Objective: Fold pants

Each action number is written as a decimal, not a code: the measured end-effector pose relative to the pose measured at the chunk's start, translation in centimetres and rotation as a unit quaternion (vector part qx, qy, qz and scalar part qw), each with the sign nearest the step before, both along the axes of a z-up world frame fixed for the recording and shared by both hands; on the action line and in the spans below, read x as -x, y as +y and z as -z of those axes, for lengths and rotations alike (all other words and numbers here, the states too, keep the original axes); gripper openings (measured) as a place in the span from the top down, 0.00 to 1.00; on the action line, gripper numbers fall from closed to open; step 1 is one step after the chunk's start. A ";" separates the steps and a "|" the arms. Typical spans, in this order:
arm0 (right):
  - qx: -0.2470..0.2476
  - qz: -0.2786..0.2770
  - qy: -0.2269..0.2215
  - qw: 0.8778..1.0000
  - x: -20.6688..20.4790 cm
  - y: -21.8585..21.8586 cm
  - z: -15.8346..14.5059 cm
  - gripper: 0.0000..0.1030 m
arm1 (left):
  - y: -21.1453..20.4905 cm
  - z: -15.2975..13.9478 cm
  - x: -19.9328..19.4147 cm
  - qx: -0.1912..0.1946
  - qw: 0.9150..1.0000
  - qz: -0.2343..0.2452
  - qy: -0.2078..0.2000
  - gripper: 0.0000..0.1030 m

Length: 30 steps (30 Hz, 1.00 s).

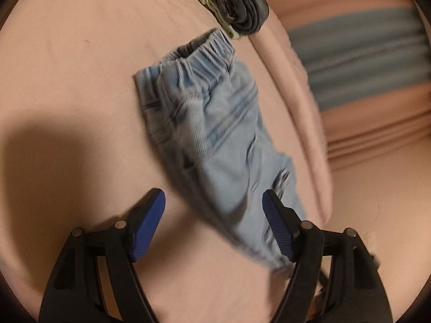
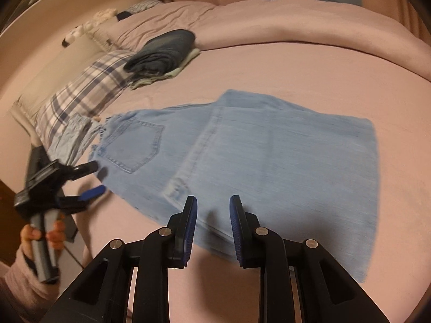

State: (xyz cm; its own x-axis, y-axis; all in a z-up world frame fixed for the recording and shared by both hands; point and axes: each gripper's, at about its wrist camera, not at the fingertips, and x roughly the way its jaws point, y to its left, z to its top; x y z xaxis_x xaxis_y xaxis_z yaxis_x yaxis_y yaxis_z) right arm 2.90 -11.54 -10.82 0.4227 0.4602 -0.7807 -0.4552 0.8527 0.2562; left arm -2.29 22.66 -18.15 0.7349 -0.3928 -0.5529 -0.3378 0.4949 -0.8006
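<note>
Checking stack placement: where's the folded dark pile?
Right wrist view: folded dark pile sits upper left on the pink bed, beside the plaid pillow, beyond the light-blue pants.

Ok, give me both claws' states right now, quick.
Left claw: open, holding nothing, above the light blue pants.
Right claw: open, empty, over the folded jeans.

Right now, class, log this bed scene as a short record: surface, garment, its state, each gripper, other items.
surface: pink bedsheet
garment: light blue jeans
state: lying flat, folded lengthwise, back pocket facing up
left gripper: open, over the waistband end, holding nothing
right gripper: open, above the near edge of the jeans
other items: stack of folded clothes, plaid pillow
</note>
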 end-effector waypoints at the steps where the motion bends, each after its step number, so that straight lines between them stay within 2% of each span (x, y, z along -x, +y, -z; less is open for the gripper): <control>1: -0.002 -0.003 0.001 1.000 0.1 0.3 -0.1 0.76 | 0.2 -0.1 -0.5 -0.001 1.000 -0.003 -0.003 0.27; 9: -0.014 -0.015 0.024 0.999 -0.5 2.6 0.5 0.76 | 1.5 0.3 -4.2 0.022 0.999 -0.029 -0.008 0.27; 11: -0.019 -0.026 0.029 0.999 -1.1 3.9 0.5 0.76 | 1.5 0.3 -4.6 0.022 0.999 -0.029 -0.004 0.30; 13: -0.017 -0.036 0.026 0.999 -1.9 5.6 0.6 0.76 | 1.5 0.2 -4.8 0.011 1.000 -0.027 0.007 0.49; 14: -0.014 -0.039 0.025 0.999 -2.8 6.8 0.7 0.76 | 1.6 0.4 -4.9 0.005 1.000 -0.026 0.016 0.66; 17: -0.027 -0.034 0.040 0.998 -5.3 9.1 1.2 0.76 | 2.2 0.8 -4.5 0.016 0.999 -0.030 0.021 0.71; 19: -0.023 -0.024 0.061 0.998 -7.1 10.5 2.3 0.76 | 1.9 0.0 -4.4 -0.011 0.999 -0.025 0.020 0.73; 21: 0.025 -0.023 0.113 0.993 -8.5 12.1 5.1 0.77 | 1.1 -1.9 -4.4 -0.059 0.998 -0.013 0.006 0.76; 22: 0.026 -0.024 0.105 0.994 -8.7 12.5 5.6 0.77 | 0.7 -2.7 -4.4 -0.077 0.997 -0.007 -0.001 0.76; 26: 0.028 -0.019 0.102 0.994 -7.1 11.6 3.7 0.77 | -0.9 -6.1 -4.8 -0.143 0.989 0.020 -0.036 0.76; 28: 0.030 -0.017 0.072 0.997 -5.0 10.5 2.4 0.77 | -1.7 -7.2 -4.9 -0.167 0.984 0.033 -0.051 0.76; 30: 0.013 -0.026 0.111 0.993 -3.4 9.6 3.3 0.77 | -2.7 -7.8 -4.9 -0.185 0.980 0.050 -0.057 0.76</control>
State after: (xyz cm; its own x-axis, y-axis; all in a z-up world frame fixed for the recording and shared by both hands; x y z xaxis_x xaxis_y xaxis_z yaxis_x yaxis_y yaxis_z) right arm 6.25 -1.92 -14.11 0.2161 0.4547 -0.8640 -0.4331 0.8377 0.3326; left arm 2.60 20.00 -10.31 0.7680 -0.2542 -0.5878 -0.1924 0.7839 -0.5904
